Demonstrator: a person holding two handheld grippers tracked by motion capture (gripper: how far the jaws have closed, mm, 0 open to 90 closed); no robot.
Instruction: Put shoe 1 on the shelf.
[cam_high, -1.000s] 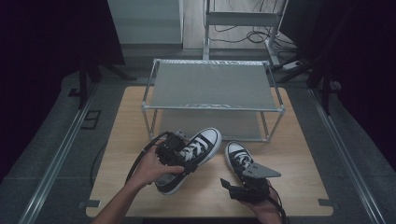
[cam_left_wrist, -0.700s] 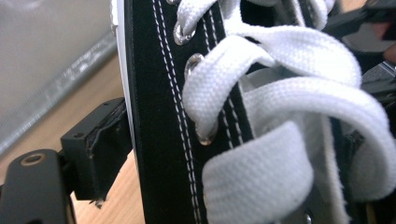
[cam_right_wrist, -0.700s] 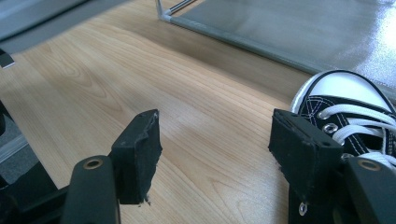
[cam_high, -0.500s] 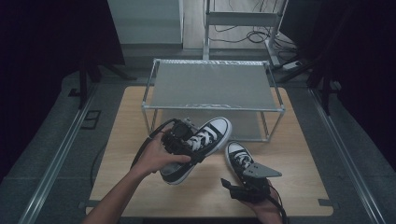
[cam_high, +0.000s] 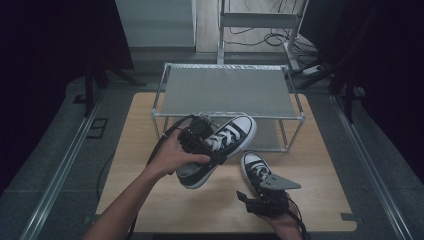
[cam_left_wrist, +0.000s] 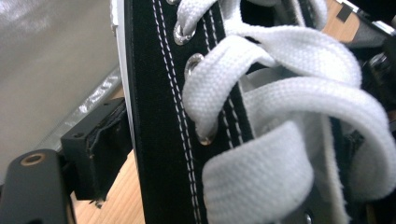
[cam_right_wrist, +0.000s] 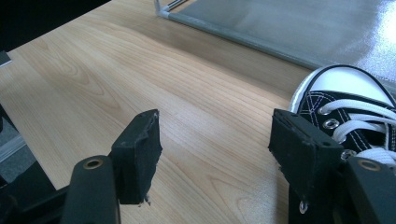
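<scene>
Since the earlier frames we had lifted the left claw (cam_high: 200, 136) and the sneaker it carried up off the desk and toward the far side, so that the held sneaker (cam_high: 220, 150) now hung in the air in front of the metal rack (cam_high: 227, 90), toe pointing far and to the right. We kept the left claw clenched on that shoe: in the left gripper view one black pad (cam_left_wrist: 100, 149) pressed against the black canvas side just beside the eyelets, with the white laces (cam_left_wrist: 280, 121) bulging close to the camera. Our left hand (cam_high: 172, 157) wrapped the claw's body from the near left.

Our right claw (cam_high: 260, 192) had not moved. It sat low near the near right edge of the desk (cam_high: 150, 150), jaws released and standing wide apart with bare wood between them in the right gripper view. The second sneaker (cam_high: 256, 167) lay flat on the desk just beyond it, toe pointing away; in the right gripper view its white toe cap (cam_right_wrist: 345, 81) and laces showed just beside the right-hand jaw, whether touching we could not tell.
</scene>
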